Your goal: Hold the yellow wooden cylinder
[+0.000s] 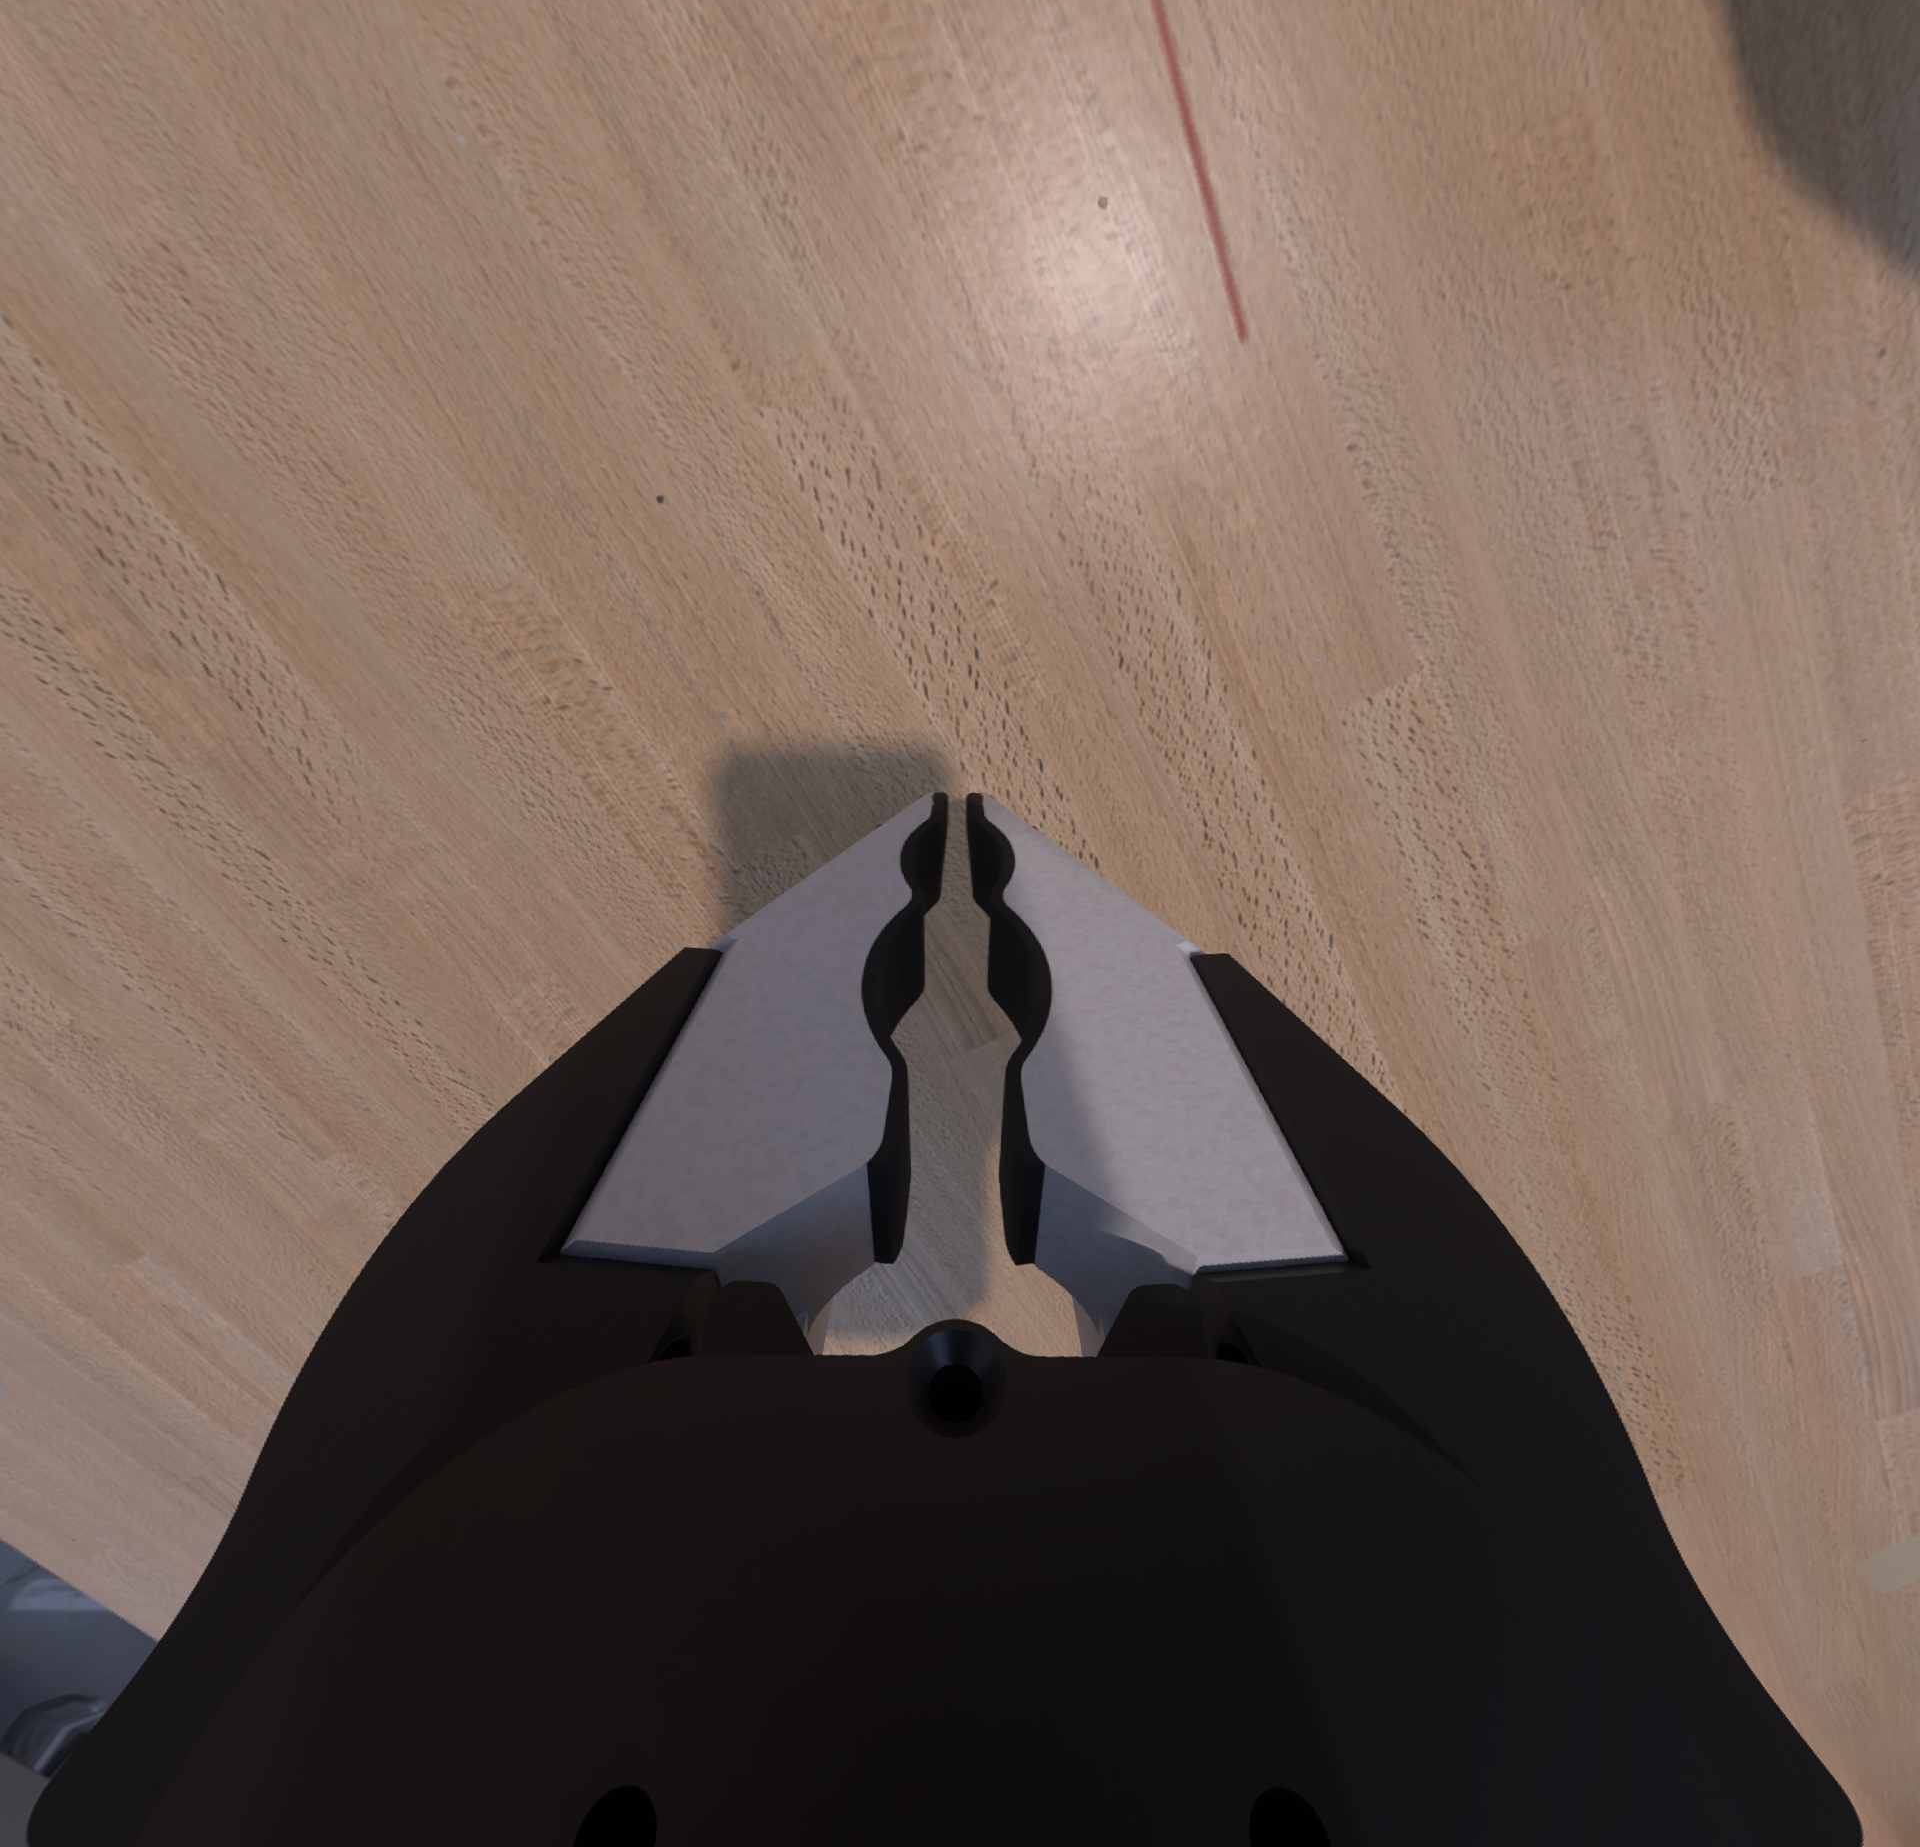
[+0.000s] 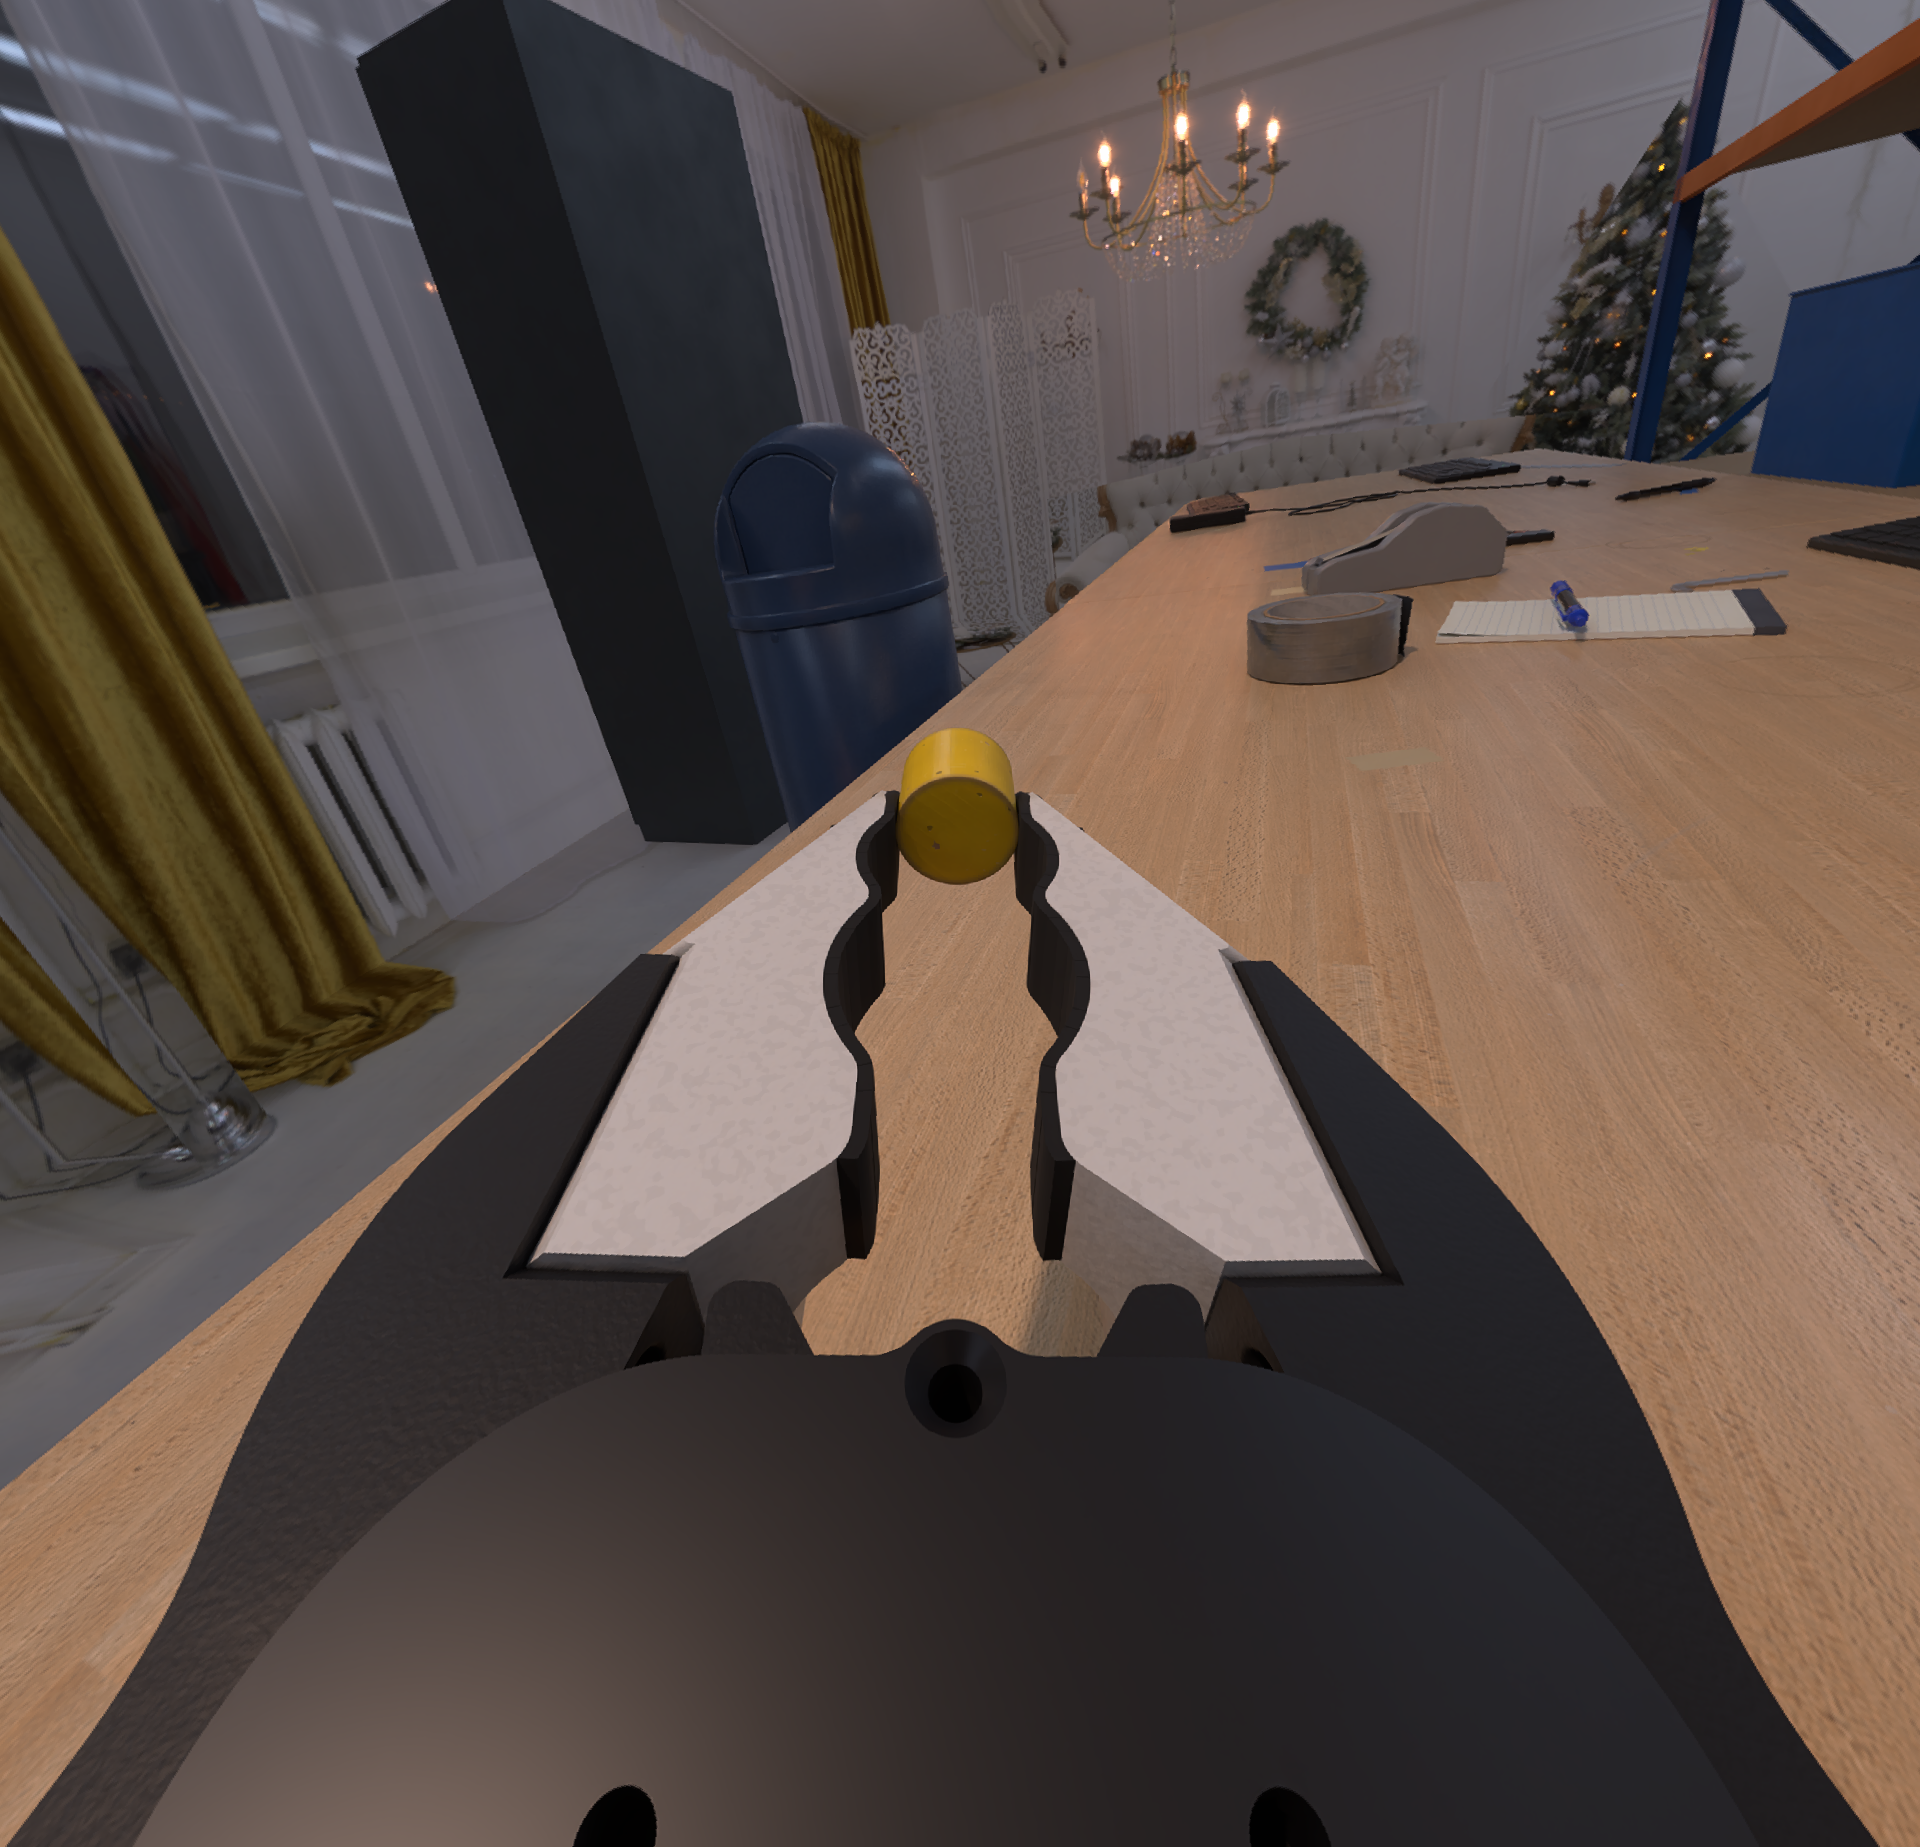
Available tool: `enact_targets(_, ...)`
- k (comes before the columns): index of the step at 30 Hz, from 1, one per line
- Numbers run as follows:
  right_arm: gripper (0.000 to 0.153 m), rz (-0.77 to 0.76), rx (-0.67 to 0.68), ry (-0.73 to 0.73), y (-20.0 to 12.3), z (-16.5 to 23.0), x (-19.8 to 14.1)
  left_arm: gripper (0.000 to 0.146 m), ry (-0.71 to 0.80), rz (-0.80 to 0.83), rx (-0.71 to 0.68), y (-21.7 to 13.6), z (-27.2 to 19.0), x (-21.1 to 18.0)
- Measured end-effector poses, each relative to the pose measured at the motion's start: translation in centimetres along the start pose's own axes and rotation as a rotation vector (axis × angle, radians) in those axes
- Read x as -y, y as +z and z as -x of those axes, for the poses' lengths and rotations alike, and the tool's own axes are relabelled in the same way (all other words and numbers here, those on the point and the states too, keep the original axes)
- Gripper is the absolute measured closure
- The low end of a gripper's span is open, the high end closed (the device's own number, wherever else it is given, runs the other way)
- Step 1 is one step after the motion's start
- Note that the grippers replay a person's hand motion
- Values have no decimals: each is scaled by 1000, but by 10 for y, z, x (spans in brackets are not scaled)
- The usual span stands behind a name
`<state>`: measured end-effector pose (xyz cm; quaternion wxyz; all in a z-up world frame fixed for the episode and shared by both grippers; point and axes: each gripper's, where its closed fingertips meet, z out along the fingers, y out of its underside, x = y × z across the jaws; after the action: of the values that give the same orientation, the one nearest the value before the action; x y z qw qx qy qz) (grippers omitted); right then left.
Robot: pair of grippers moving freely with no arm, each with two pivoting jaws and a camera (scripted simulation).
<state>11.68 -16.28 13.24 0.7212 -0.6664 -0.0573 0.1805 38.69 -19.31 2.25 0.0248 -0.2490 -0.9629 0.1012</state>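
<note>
The yellow wooden cylinder (image 2: 956, 818) lies on its side between the tips of my right gripper (image 2: 956, 810), its round end face toward the camera. The right gripper is shut on it, both black pads touching its sides, and holds it above the wooden table (image 2: 1455, 966) near the table's left edge. My left gripper (image 1: 955, 802) points down at the wooden table top (image 1: 520, 447); its jaws are nearly together with nothing between them. The cylinder does not show in the left wrist view.
Farther along the table lie a roll of grey tape (image 2: 1325, 636), a grey tape dispenser (image 2: 1418, 545), a notepad (image 2: 1600, 616) with a blue pen (image 2: 1569, 604), and a keyboard (image 2: 1870, 535). A blue bin (image 2: 831, 592) and dark cabinet (image 2: 592, 395) stand beyond the table's left edge. A thin red line (image 1: 1190, 135) marks the table.
</note>
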Motion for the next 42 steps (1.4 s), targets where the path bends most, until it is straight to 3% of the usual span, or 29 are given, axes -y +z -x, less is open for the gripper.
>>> enact_targets(10,131,-18,-1,20,-2,-2,2,145,-27,-3,50,-2,5,-1)
enact_targets(22,131,-31,4,39,-3,-4,4,113,-43,-30,52,-11,-2,-2)
enact_targets(42,131,-17,10,18,-3,-4,2,122,24,57,-26,3,-9,-5)
